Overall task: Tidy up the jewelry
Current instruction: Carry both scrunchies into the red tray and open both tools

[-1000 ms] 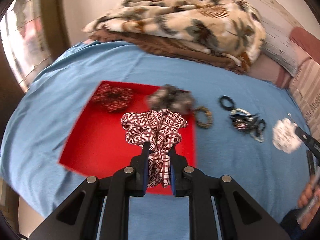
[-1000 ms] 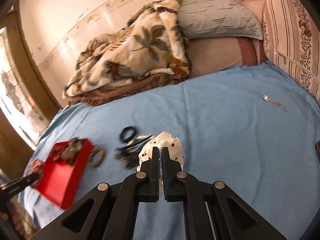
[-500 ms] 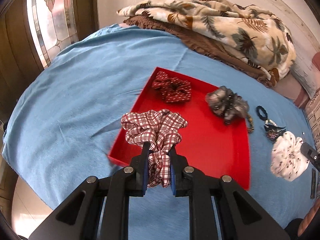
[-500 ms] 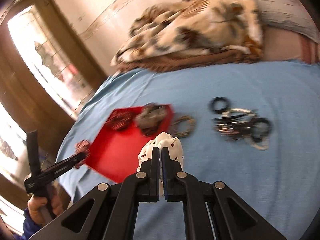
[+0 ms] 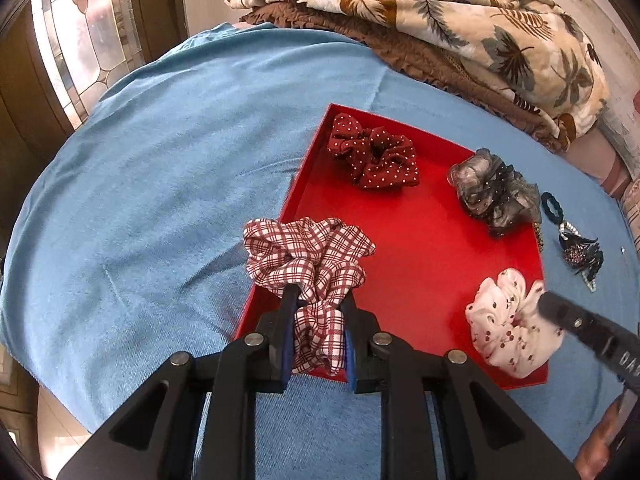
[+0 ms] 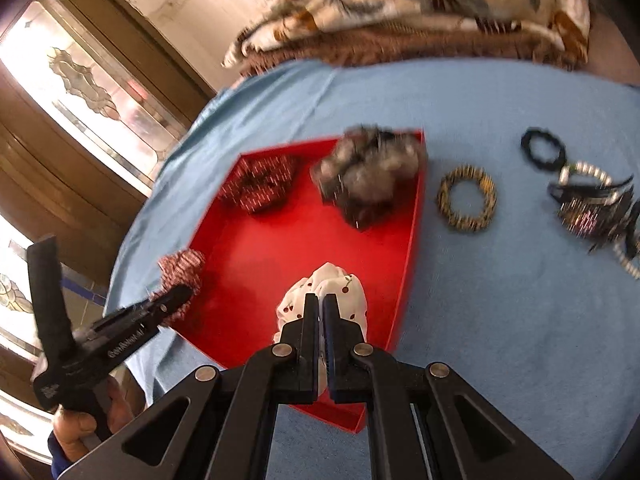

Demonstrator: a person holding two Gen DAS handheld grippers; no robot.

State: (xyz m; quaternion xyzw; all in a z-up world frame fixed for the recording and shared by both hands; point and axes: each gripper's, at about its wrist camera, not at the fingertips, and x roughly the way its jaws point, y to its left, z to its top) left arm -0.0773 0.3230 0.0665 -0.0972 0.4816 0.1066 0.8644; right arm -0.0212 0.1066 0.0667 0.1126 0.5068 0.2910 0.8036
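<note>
From your left wrist camera, your left gripper (image 5: 318,300) has the red-and-white plaid scrunchie (image 5: 308,258) between its blue-lined fingers; the jaws have just been easing apart a little, yet the fabric is still pinched between the pads, its ruffled ring bunched over the near-left edge of the red tray (image 5: 420,248). The tray sits on the blue bedspread (image 5: 160,200). In it, at 12 o'clock from your fingertips, lies a dark red scrunchie with white dots (image 5: 374,156), and at 2 o'clock a grey and black sheer scrunchie (image 5: 494,192) rests against the tray's far right edge. At 3 o'clock, your right gripper (image 5: 538,300) reaches in, pinching a white scrunchie with small cherry prints (image 5: 506,326) over the tray's near-right corner. Past the tray at 2 o'clock are a black hair tie (image 5: 553,209) and a dark beaded hair clip (image 5: 580,254) on the bedspread. A leaf-print blanket (image 5: 460,28) is heaped at the far side. From your right wrist camera, the right gripper (image 6: 321,312) is pressed together on the cherry-print scrunchie (image 6: 324,292), held over the tray (image 6: 280,272). At 9 o'clock your left gripper (image 6: 176,298) holds the plaid scrunchie (image 6: 182,270) at the tray's left rim. A gold and black beaded bracelet (image 6: 466,198) lies just beside the tray at 1 o'clock.
</note>
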